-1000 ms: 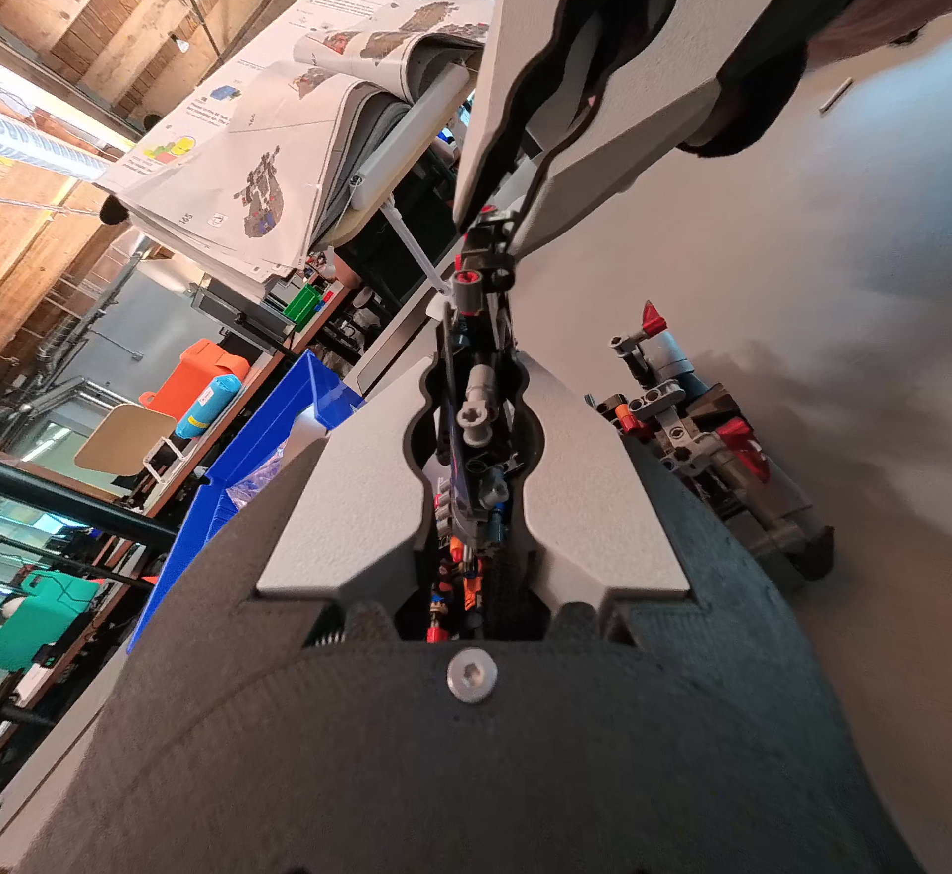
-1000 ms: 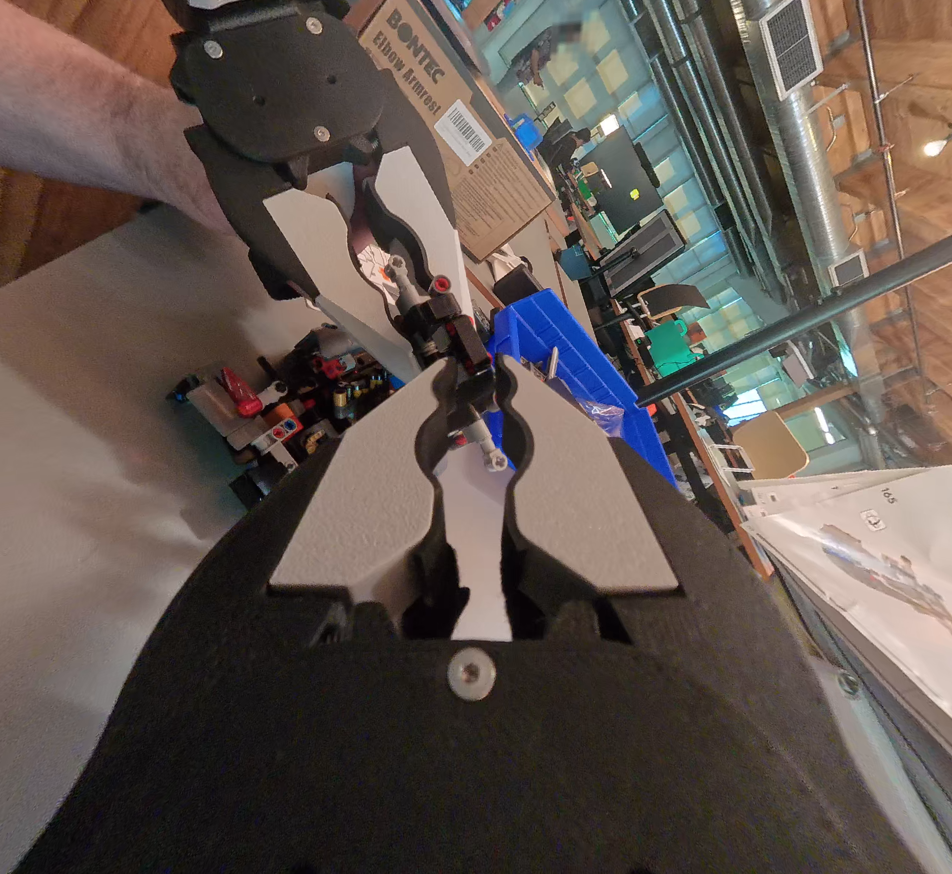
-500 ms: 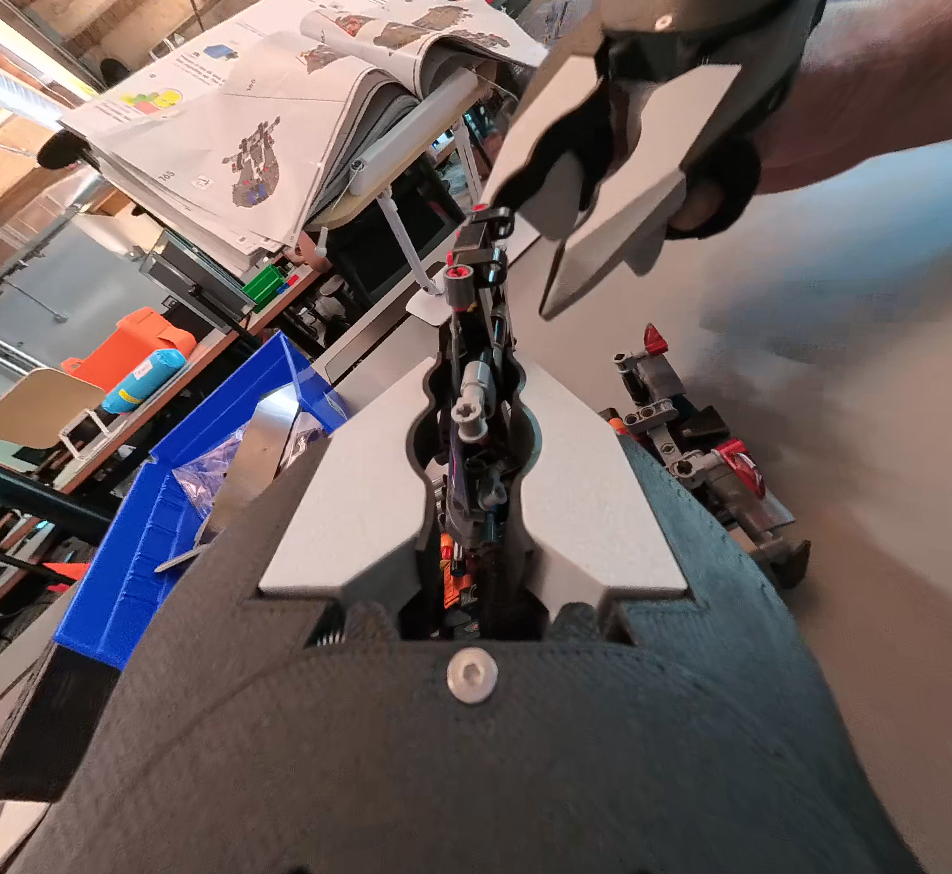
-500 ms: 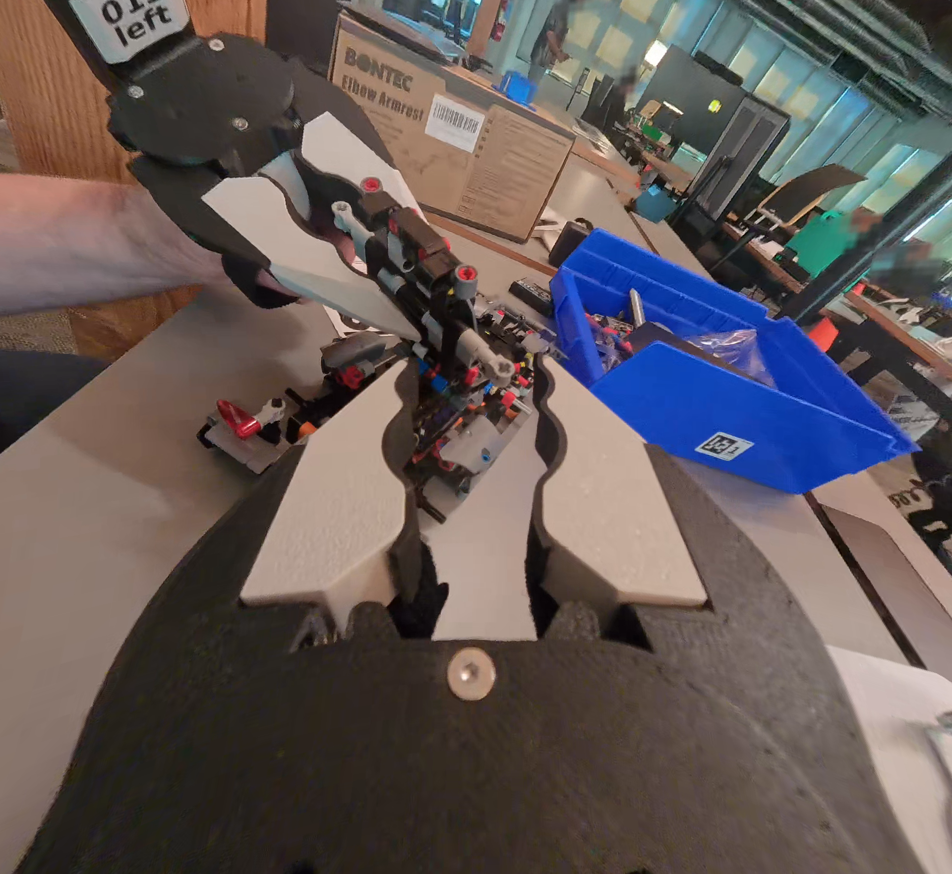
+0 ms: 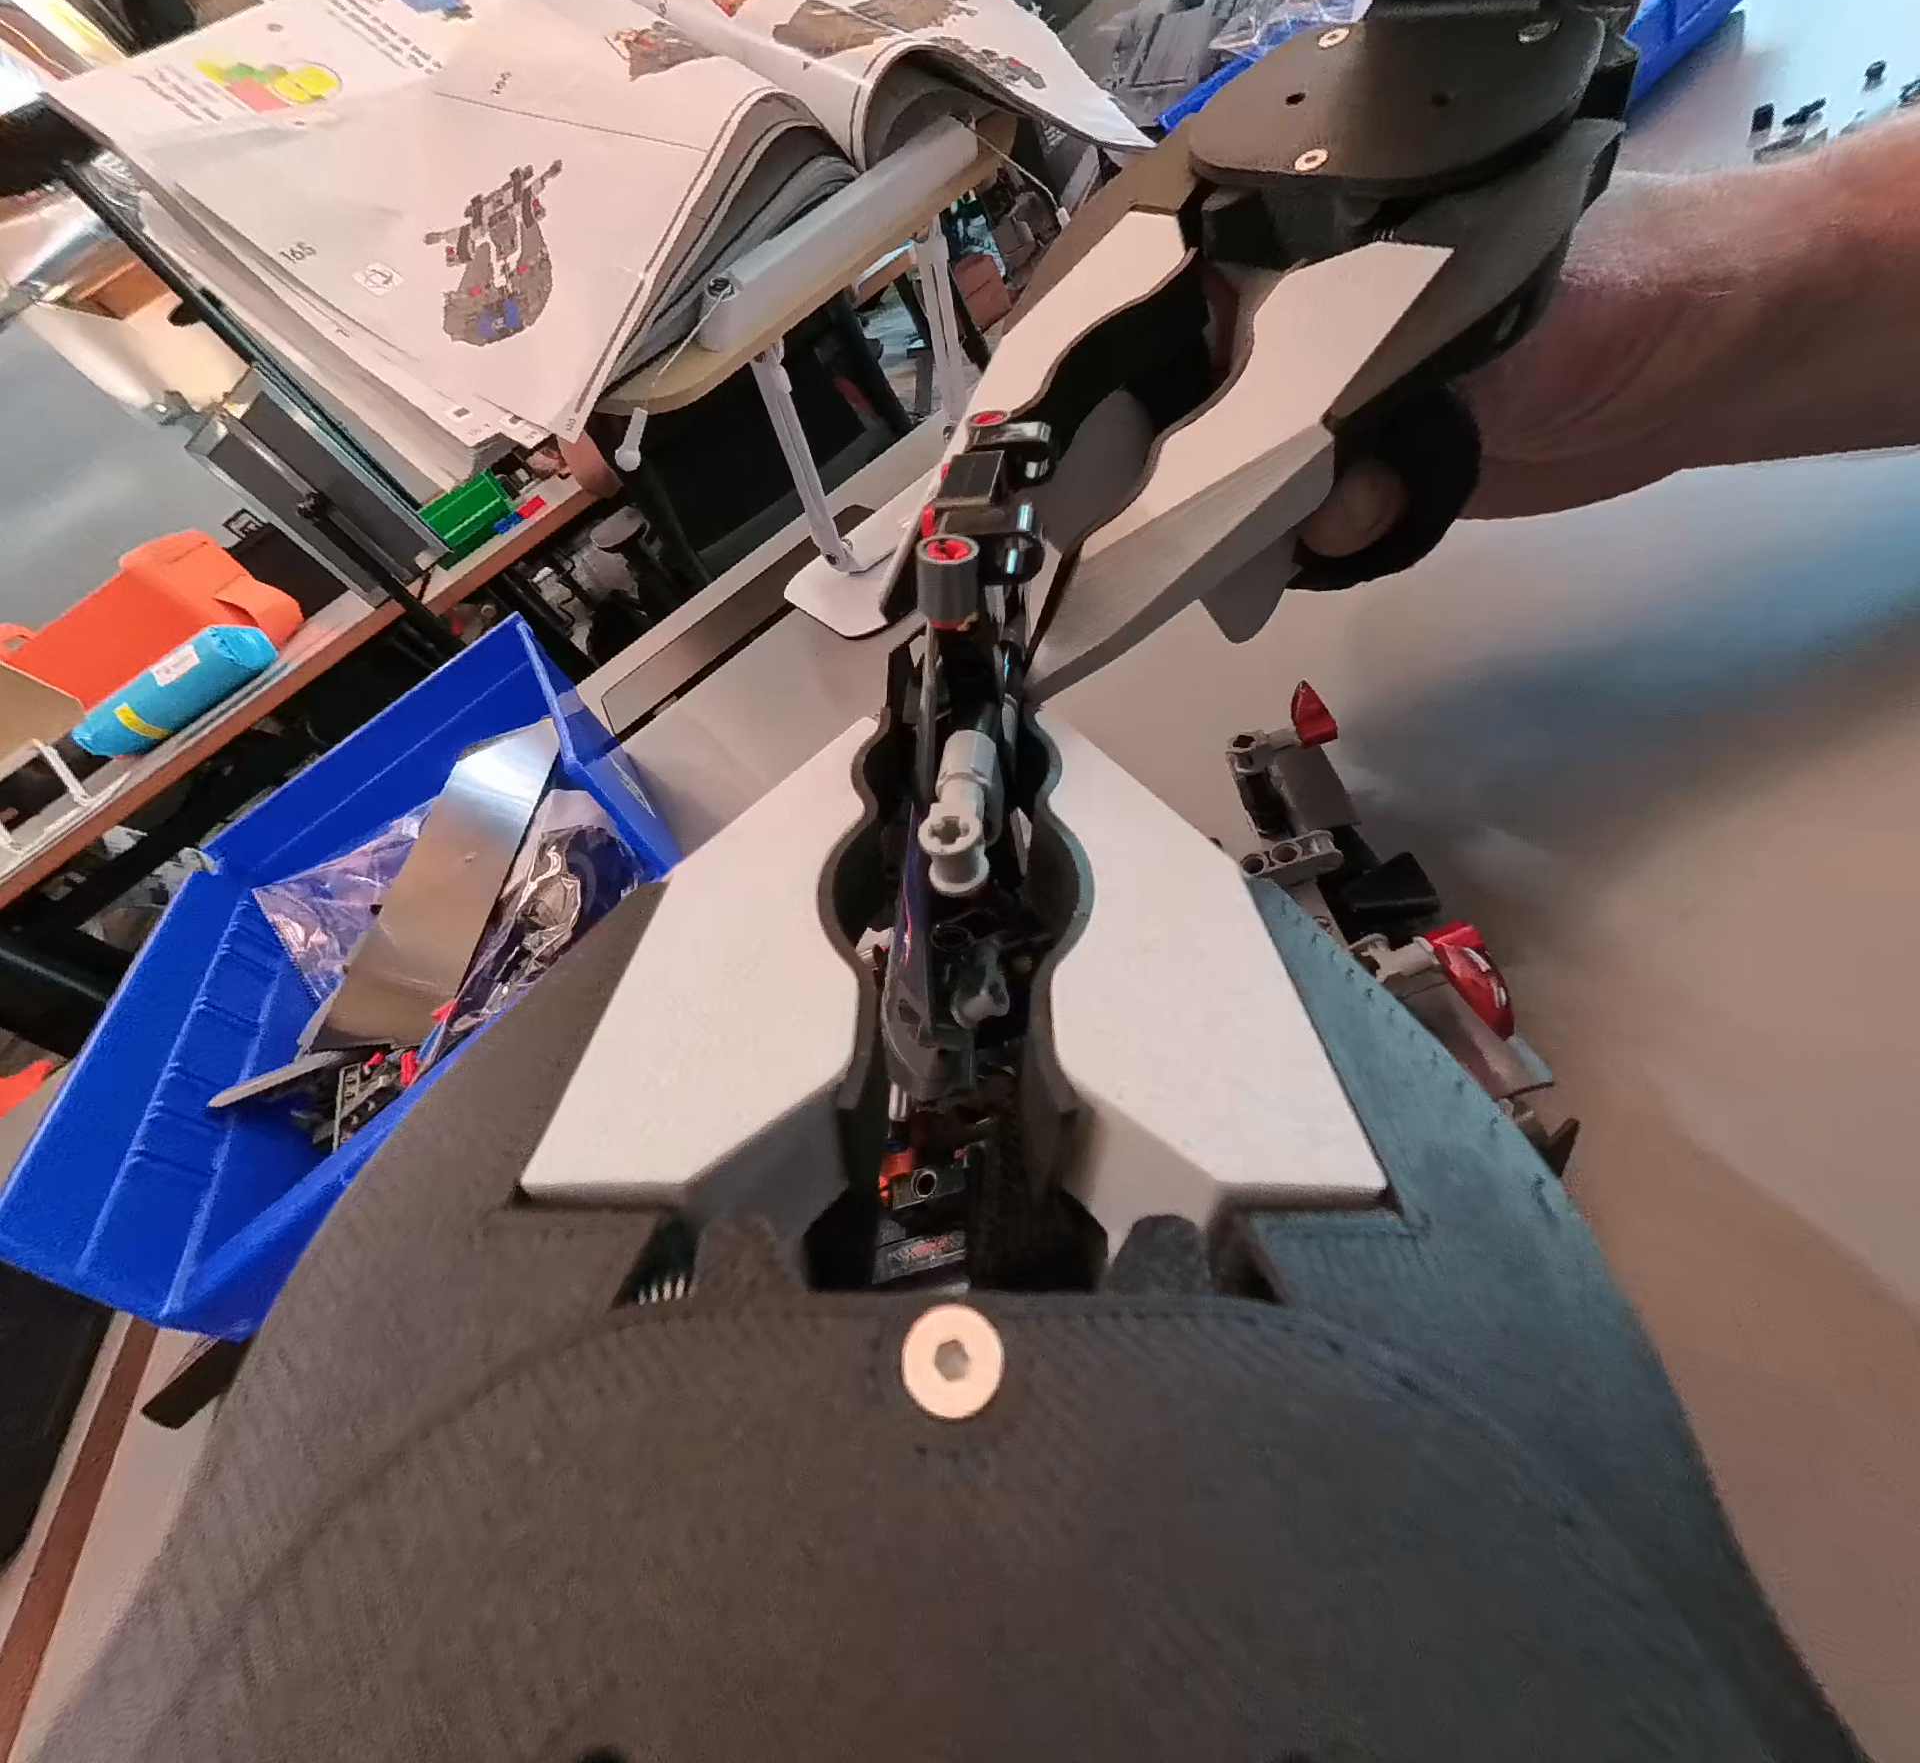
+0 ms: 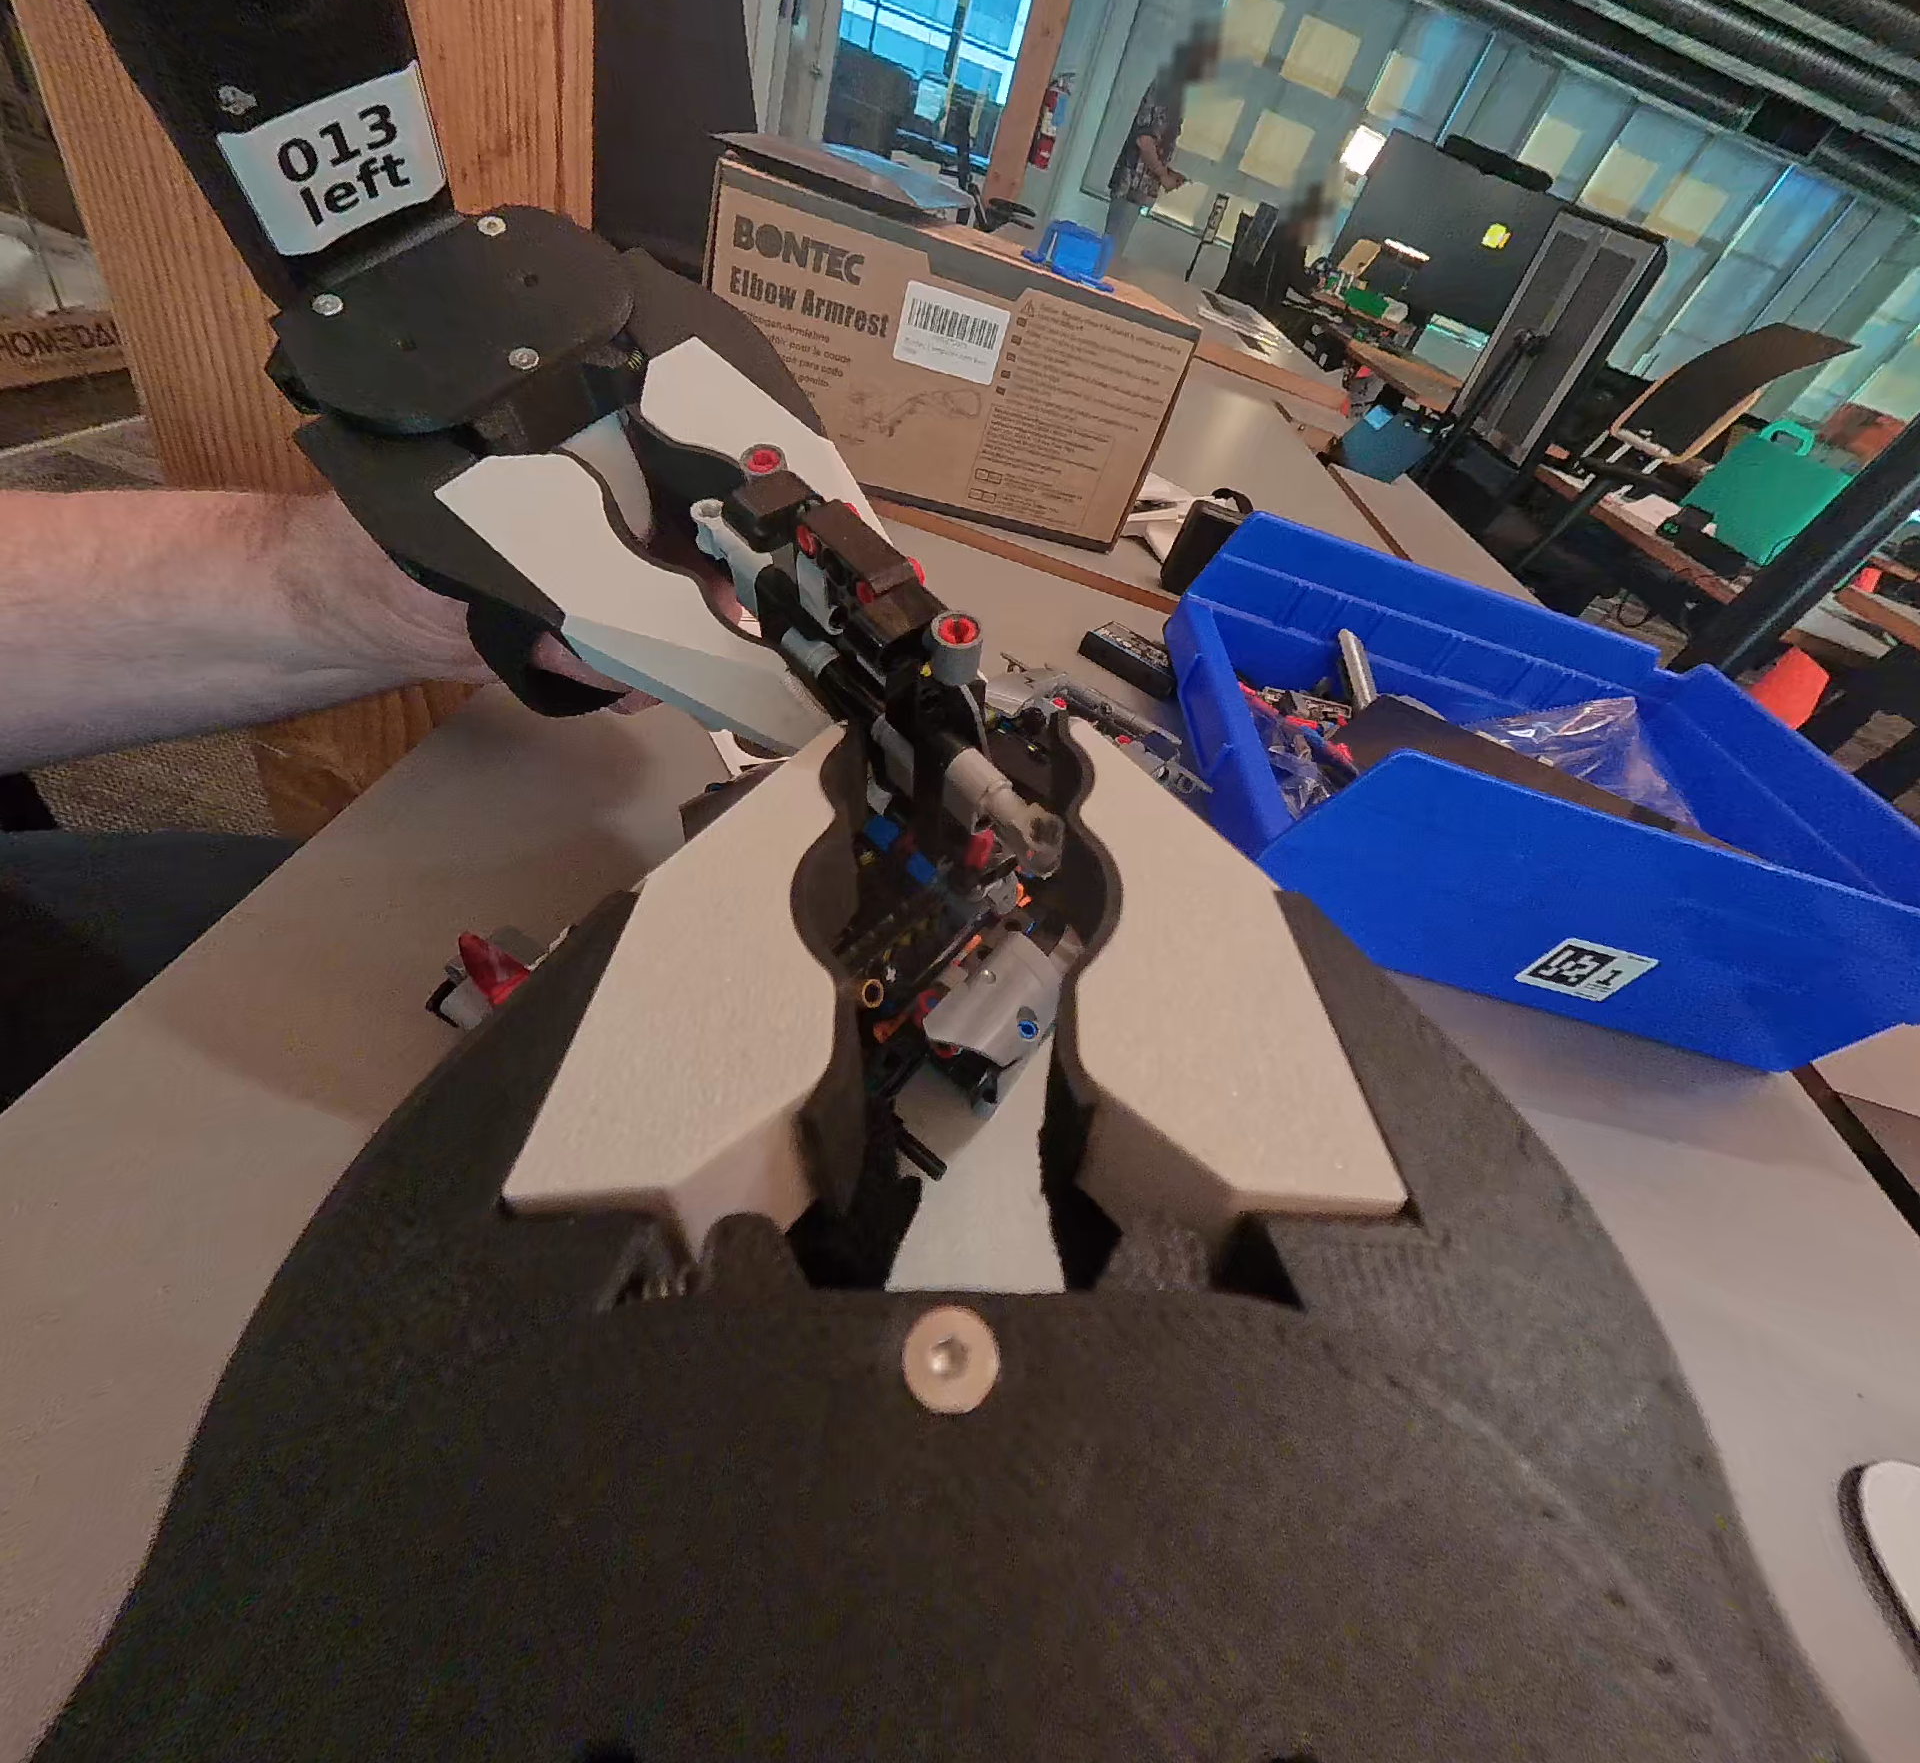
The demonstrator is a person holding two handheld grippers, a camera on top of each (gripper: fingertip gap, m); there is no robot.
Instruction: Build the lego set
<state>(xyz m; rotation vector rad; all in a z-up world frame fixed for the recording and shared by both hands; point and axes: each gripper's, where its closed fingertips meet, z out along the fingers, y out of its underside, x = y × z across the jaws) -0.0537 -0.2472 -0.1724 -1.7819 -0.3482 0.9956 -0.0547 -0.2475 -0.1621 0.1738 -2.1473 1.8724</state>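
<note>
My left gripper (image 5: 961,737) is shut on a long black and grey lego sub-assembly (image 5: 961,840) with red pin ends, held above the table and pointing forward. It also shows in the right wrist view (image 6: 883,601), with the left gripper (image 6: 821,633) behind it. My right gripper (image 6: 956,747) is open, its fingers on either side of the sub-assembly's free end. In the left wrist view the right gripper (image 5: 971,643) reaches in from the upper right. A larger lego build (image 5: 1382,934) lies on the table below; it also shows between my right fingers (image 6: 987,1007).
A blue bin (image 5: 208,1090) of loose parts and bags stands left of the build, also in the right wrist view (image 6: 1558,882). An open instruction book (image 5: 520,103) rests on a stand behind. A cardboard box (image 6: 935,363) stands at the table's far side. Only a small space, under 4 cm, lies between the two pairs of fingers.
The right gripper was closed at the sub-assembly's tip, then opened and drew back. Now it has come back in around the tip. The left gripper keeps its hold.
</note>
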